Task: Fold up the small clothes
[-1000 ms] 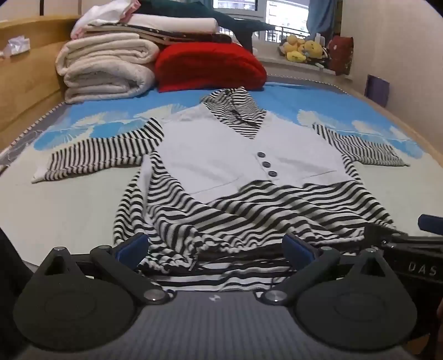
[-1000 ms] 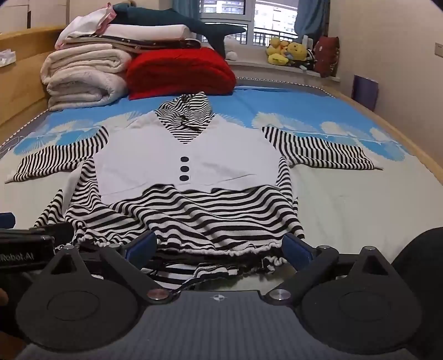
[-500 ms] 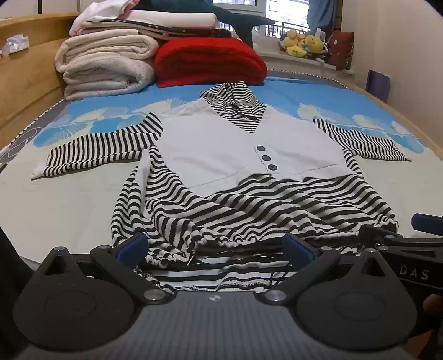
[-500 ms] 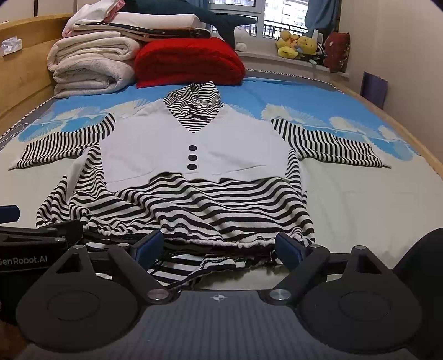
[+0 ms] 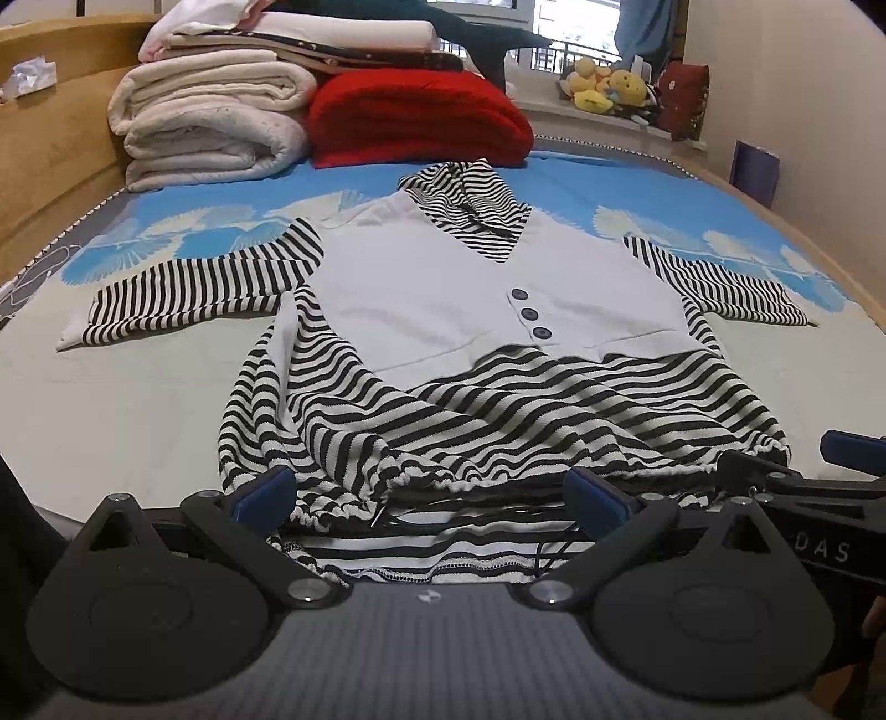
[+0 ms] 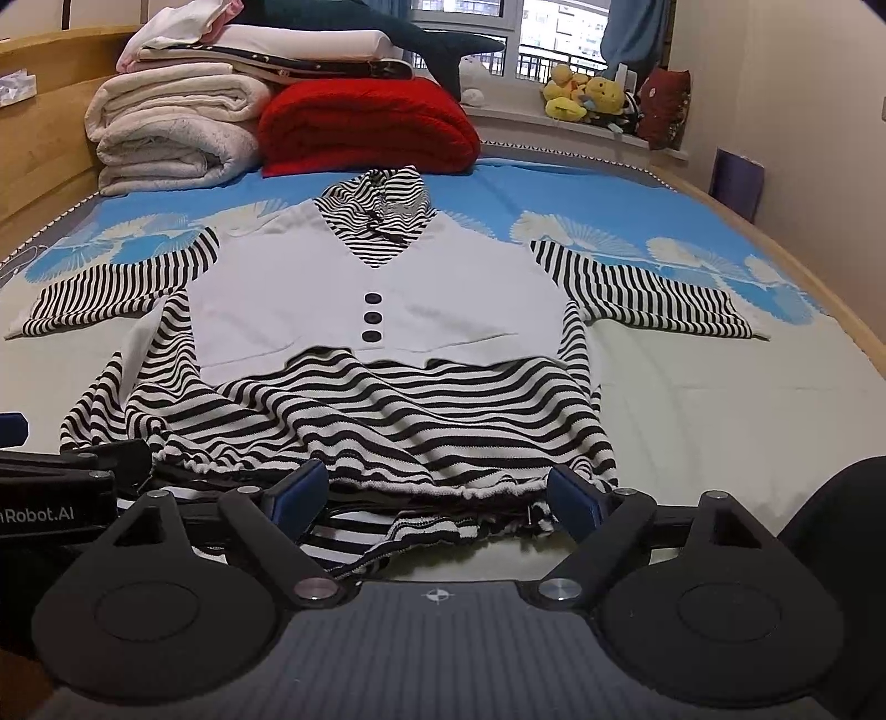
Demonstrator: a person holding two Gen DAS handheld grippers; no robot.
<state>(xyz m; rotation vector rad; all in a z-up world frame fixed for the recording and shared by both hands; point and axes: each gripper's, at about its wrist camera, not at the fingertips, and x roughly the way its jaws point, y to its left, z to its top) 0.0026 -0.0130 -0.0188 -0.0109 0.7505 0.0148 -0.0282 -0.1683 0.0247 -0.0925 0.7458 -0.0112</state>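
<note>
I see a bed sheet, blue with white fan prints, pale toward the near end. At the far end sits a red folded blanket, just beside a stack of rolled cream blankets. More folded linens lie on top of both. Wooden bed frame runs along one side. I spot yellow plush toys on the windowsill, blue curtain above, purple board against the wall.

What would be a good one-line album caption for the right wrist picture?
Open right gripper poised at the bunched hem of a striped hooded top spread flat on the bed.
</note>
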